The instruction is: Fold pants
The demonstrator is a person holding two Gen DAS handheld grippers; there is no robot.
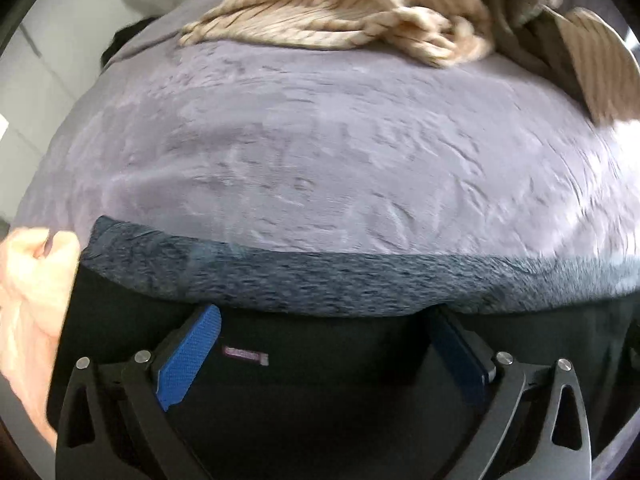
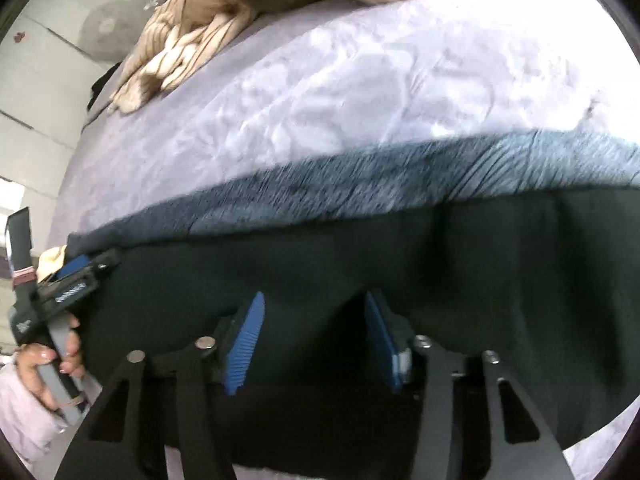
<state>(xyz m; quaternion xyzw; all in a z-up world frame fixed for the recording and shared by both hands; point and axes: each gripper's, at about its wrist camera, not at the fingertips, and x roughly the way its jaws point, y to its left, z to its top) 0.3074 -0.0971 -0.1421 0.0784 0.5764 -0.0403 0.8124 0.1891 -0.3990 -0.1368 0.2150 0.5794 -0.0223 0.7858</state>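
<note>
Black pants (image 1: 320, 352) with a heathered blue-grey waistband (image 1: 320, 280) lie on a lavender bed cover (image 1: 320, 140). My left gripper (image 1: 324, 316) is open over the black cloth just below the waistband, its blue pads (image 1: 188, 356) wide apart. A small label (image 1: 245, 354) sits between them. In the right wrist view the same pants (image 2: 320, 260) and waistband (image 2: 360, 184) show. My right gripper (image 2: 314, 300) is open above the black cloth. The left gripper (image 2: 80, 268) shows at the left edge by the waistband's end.
A crumpled beige striped blanket (image 1: 360, 12) lies at the far side of the bed, also in the right wrist view (image 2: 192, 28). A pink sleeve (image 1: 28, 300) is at the left. White walls (image 2: 36, 92) stand beyond the bed's left edge.
</note>
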